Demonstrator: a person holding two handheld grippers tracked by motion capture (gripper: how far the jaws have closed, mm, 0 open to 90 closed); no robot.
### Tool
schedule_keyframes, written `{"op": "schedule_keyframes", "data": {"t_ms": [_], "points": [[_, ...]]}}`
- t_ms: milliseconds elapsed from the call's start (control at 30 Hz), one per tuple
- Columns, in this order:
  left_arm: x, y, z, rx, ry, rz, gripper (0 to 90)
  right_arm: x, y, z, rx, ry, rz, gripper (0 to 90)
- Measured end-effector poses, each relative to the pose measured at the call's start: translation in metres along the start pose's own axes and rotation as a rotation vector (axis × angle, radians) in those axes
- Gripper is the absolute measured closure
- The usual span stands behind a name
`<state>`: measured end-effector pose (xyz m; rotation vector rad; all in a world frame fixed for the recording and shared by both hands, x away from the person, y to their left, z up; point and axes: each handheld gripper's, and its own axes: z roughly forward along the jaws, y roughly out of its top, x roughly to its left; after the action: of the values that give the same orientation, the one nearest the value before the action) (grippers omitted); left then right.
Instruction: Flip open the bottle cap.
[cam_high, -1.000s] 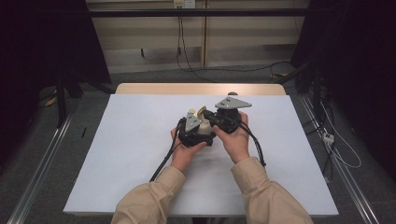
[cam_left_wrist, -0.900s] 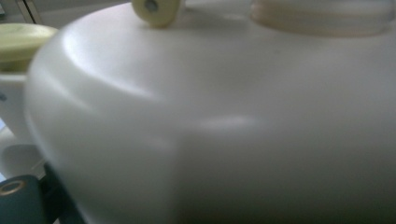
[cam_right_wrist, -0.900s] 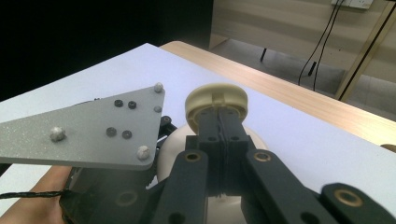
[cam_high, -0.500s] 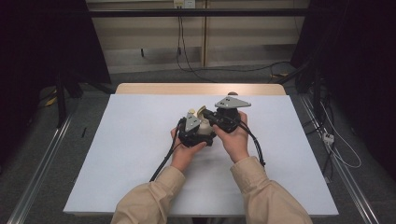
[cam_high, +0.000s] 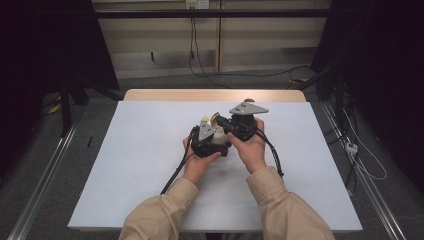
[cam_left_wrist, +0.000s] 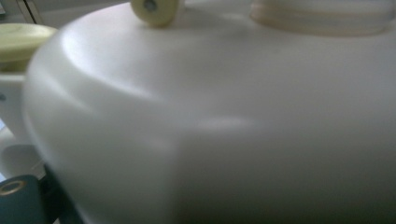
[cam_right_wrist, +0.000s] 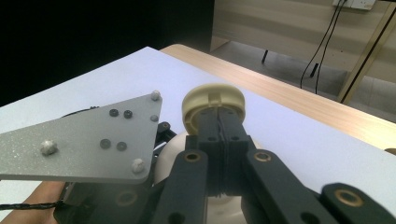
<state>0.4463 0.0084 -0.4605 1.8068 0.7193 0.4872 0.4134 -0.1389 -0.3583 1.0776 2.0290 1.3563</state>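
While both hands sit unmoved since a second ago, the right gripper (cam_right_wrist: 219, 116) stays fully closed, jaws pinching the cream round plastic cap (cam_right_wrist: 214, 103). Left gripper (cam_high: 210, 137): at the white rounded plastic bottle (cam_left_wrist: 224, 130); grip cannot be told. Cap work likely mid-step.

The white table top (cam_high: 150, 165) was evenly lit from above, while the surroundings were left dark. Only faint shadows were cast beneath the forearms. In the left gripper view, a white container (cam_left_wrist: 224, 130) was rendered out of focus, with a soft highlight across it. In the right gripper view, foreground parts were blurred.
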Motion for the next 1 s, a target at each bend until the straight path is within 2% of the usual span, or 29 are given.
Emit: {"op": "schedule_keyframes", "data": {"t_ms": [1000], "points": [[0.0001, 0.0002, -0.0001, 0.006, 0.001, 0.007, 5.2, -0.0001, 0.0006, 0.0065, 0.006, 0.008, 0.004, 89.5]]}}
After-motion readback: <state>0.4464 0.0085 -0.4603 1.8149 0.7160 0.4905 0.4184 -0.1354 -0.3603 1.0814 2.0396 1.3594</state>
